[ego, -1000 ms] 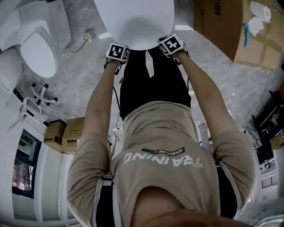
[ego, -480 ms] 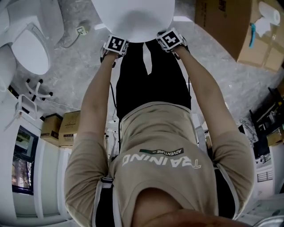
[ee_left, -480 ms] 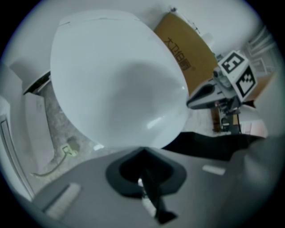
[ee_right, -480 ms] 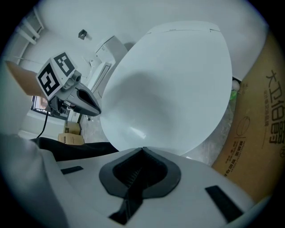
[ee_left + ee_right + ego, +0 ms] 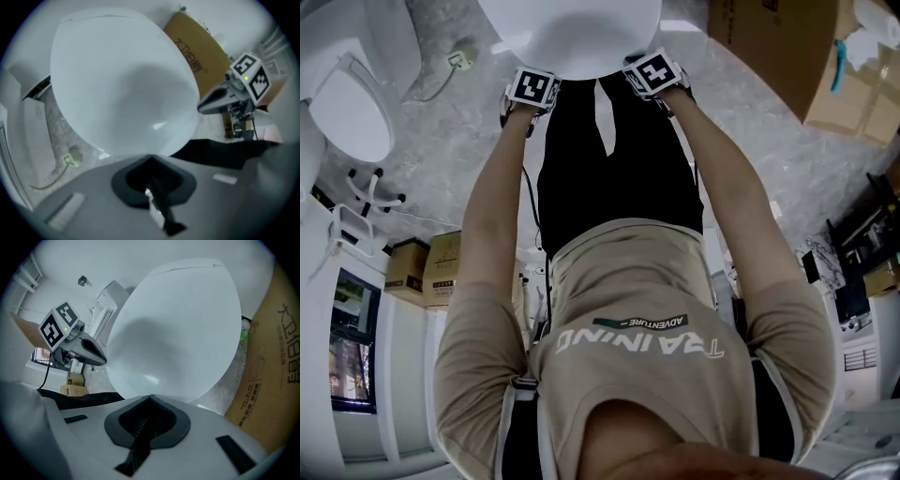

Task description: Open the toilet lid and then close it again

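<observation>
1. Far left, a second toilet (image 5: 349, 108) stands on the grey mottled floor (image 5: 459, 150).
2. My left gripper (image 5: 532, 89) has its jaws together and empty, with the tips at the front rim of the white toilet lid (image 5: 572, 28).
3. The lid's glossy top faces me.
4. My right gripper (image 5: 654, 75) has its jaws together too, at the same rim.
5. A large cardboard box (image 5: 769, 56) stands to the right.

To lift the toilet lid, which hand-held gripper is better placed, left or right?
Right, slightly. Both sit, jaws shut, at the front rim of the toilet lid; in the head view the right hand-held gripper overlaps the rim while the left hand-held gripper is just short.
</observation>
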